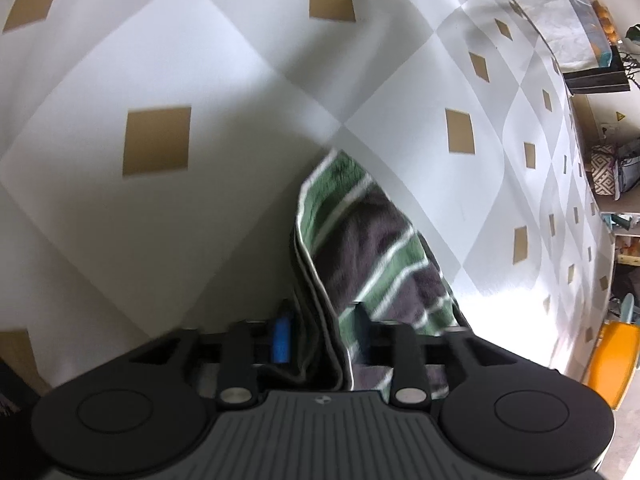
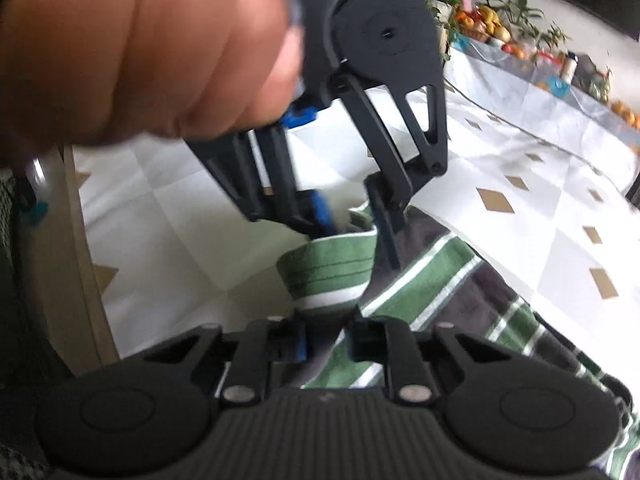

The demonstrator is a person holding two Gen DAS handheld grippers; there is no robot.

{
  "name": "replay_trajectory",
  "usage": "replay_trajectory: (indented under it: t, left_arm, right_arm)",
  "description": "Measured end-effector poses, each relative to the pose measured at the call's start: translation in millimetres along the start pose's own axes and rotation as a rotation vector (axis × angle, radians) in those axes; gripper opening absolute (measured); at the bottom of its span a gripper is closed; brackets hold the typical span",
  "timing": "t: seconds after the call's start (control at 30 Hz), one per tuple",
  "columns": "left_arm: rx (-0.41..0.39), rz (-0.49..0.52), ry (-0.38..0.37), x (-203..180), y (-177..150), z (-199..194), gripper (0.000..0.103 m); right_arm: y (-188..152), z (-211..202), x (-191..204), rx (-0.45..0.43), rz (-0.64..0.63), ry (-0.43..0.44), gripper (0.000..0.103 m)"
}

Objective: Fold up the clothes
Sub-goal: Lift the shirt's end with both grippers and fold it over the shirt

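Right wrist view: both grippers, right (image 2: 326, 344) and left (image 2: 352, 236), clamp striped towel (image 2: 460, 300) edge above table (image 2: 520, 184); mid-fold, next lay edge over evenly.

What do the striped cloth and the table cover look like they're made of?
Striped cloth: looks like soft terry or fleece, matte; fuzzy nap and thick rolled edge, both grippers clamping it. Table cover: probably vinyl or coated fabric; smooth, faint sheen, printed diamonds. Blur leaves both uncertain.

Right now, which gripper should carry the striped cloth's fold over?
Left gripper, probably: it holds the striped cloth lifted above the tablecloth; the right gripper pinches lower, anchoring.
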State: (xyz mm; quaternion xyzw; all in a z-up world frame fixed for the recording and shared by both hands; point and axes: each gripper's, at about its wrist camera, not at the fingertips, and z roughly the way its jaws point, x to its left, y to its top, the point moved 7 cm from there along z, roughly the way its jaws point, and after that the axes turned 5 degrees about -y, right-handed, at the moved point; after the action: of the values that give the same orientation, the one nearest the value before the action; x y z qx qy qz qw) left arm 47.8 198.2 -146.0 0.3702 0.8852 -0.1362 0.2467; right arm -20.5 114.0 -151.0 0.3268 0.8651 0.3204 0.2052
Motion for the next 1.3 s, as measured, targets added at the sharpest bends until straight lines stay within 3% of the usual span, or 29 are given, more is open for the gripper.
replay_trajectory:
  t: [0.2, 0.47, 0.57, 0.7, 0.9, 1.07, 1.3]
  left_arm:
    - [-0.029, -0.003, 0.002, 2.8, 10.7, 6.5, 0.067]
    - [-0.072, -0.007, -0.047, -0.4, 23.7, 11.1, 0.068]
    - [-0.077, 0.025, -0.033, -5.4, 25.3, 12.1, 0.056]
    - [-0.068, 0.023, -0.052, -7.8, 23.9, 14.8, 0.018]
    - [-0.157, 0.034, -0.049, -11.7, 22.5, 1.0, 0.007]
    - [-0.218, 0.048, -0.082, -18.6, 17.6, -16.8, 0.005]
    - [-0.230, 0.088, -0.136, -34.2, 2.5, -25.7, 0.005]
  right_arm:
    - [5.3, -9.4, -8.0, -0.020, 0.034, 0.024, 0.012]
    - [18.1, -26.3, -15.5, -0.030, 0.090, 0.051, 0.012]
    - [19.6, -34.5, -19.4, -0.036, 0.117, 0.055, 0.012]
    - [22.7, -44.0, -27.6, -0.051, 0.140, 0.047, 0.012]
    - [20.4, -49.5, -32.7, -0.048, 0.131, 0.021, 0.012]
    - [18.5, -61.1, -36.8, -0.059, 0.130, -0.003, 0.012]
    - [15.9, -77.5, -42.4, -0.073, 0.128, -0.035, 0.012]
